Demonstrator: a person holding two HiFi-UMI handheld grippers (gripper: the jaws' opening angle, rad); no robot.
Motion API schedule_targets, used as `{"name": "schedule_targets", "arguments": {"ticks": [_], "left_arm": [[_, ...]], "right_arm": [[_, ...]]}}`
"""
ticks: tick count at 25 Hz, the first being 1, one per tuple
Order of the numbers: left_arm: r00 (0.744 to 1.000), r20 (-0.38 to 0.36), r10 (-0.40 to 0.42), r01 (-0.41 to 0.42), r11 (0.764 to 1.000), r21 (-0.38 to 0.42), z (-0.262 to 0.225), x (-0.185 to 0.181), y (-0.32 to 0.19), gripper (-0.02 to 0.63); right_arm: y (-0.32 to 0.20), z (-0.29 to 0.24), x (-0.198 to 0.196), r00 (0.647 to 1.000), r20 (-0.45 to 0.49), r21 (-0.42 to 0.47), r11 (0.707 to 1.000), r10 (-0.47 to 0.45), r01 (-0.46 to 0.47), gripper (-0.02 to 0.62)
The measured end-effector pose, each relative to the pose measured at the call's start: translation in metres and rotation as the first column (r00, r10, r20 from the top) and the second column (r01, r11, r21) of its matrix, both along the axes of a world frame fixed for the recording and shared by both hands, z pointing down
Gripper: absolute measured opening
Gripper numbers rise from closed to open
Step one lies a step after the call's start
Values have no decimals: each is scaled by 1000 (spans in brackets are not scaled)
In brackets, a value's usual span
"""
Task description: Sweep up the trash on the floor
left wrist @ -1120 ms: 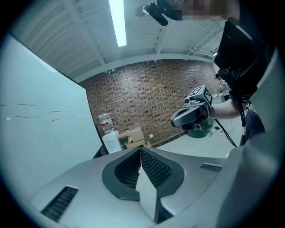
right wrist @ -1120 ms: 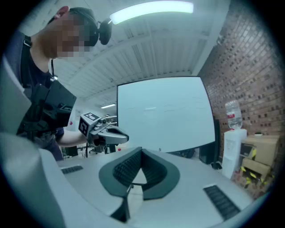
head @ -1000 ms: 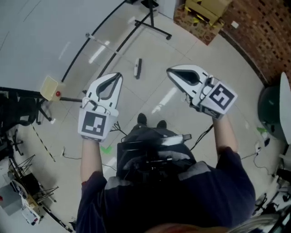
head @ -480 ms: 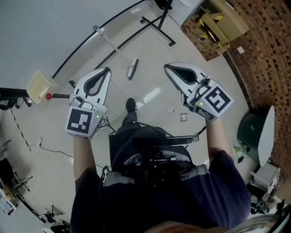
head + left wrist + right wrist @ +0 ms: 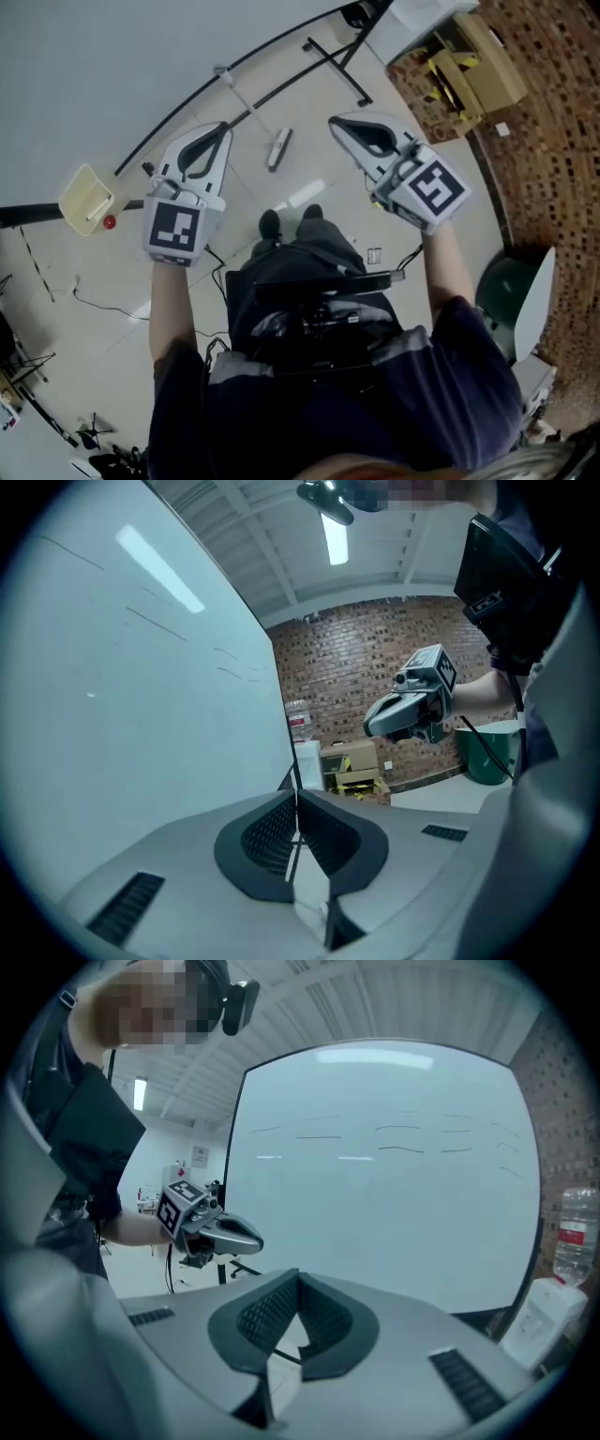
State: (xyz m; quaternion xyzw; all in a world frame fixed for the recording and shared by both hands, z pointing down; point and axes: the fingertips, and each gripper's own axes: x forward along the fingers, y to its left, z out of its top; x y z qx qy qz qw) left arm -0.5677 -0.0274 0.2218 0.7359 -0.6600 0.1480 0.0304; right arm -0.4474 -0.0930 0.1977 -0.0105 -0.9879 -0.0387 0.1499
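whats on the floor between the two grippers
In the head view, a broom head lies on the floor between the left gripper and right gripper.

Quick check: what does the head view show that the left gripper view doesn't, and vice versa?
Only the head view: on the floor, a yellow dustpan, a grey bar-shaped object and the person's shoes.

Only the left gripper view: the ceiling light and a water bottle.

Both: the left gripper and right gripper, each shut and empty, the cardboard boxes, the brick wall and the green bin.
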Motion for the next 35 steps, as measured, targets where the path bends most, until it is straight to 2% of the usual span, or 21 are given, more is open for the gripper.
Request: {"name": "schedule_targets", "arguments": {"ticks": [4, 6, 9, 12, 14, 18, 21, 23, 26, 28, 30, 32, 35], "left_arm": [[997, -69, -27, 22, 997, -71, 28, -7, -16, 6], [995, -75, -59, 51, 994, -96, 43, -12, -28, 6], [988, -90, -124, 116, 989, -95, 63, -24, -52, 6], [981, -133, -144, 130, 986, -104, 86, -25, -76, 8], [976, -162, -146, 124, 983, -137, 103, -22, -89, 146], [952, -171, -255, 231, 962, -145, 133, -43, -108, 147], [922, -207, -328, 297, 940, -168, 162, -62, -113, 255], [901, -231, -367, 327, 925, -194, 184, -72, -118, 285], [868, -255, -426, 367, 896, -249, 221, -93, -124, 290], [844, -249, -475, 412, 872, -264, 241, -110, -127, 290], [837, -221, -501, 444, 857, -263, 255, -125, -132, 288], [840, -216, -499, 441, 857, -266, 264, -132, -141, 288], [834, -258, -489, 421, 864, -277, 271, -138, -154, 288]], "right_arm": [[-22, 10, -15, 998, -5, -60, 997, -57, 57, 18], [-34, 15, -26, 995, -5, -97, 991, -96, 95, 18], [-58, 22, -41, 989, 17, -152, 977, -150, 150, 18], [-80, 41, -53, 980, -21, -150, 970, -197, 192, 18], [-91, 52, -59, 970, -38, -162, 959, -240, 231, 18], [-107, 66, -73, 951, -57, -195, 937, -305, 289, 18], [-106, 68, -85, 935, -65, -182, 925, -349, 333, 18], [-106, 68, -90, 925, -70, -182, 917, -373, 356, 18], [-110, 68, -95, 927, -59, -197, 915, -371, 353, 18], [-116, 68, -97, 942, -42, -195, 927, -333, 320, 18], [-124, 73, -95, 954, -49, -196, 940, -295, 280, 18], [-129, 79, -91, 958, -71, -204, 944, -278, 259, 18], [-132, 86, -87, 960, -92, -211, 947, -264, 240, 18]]}}
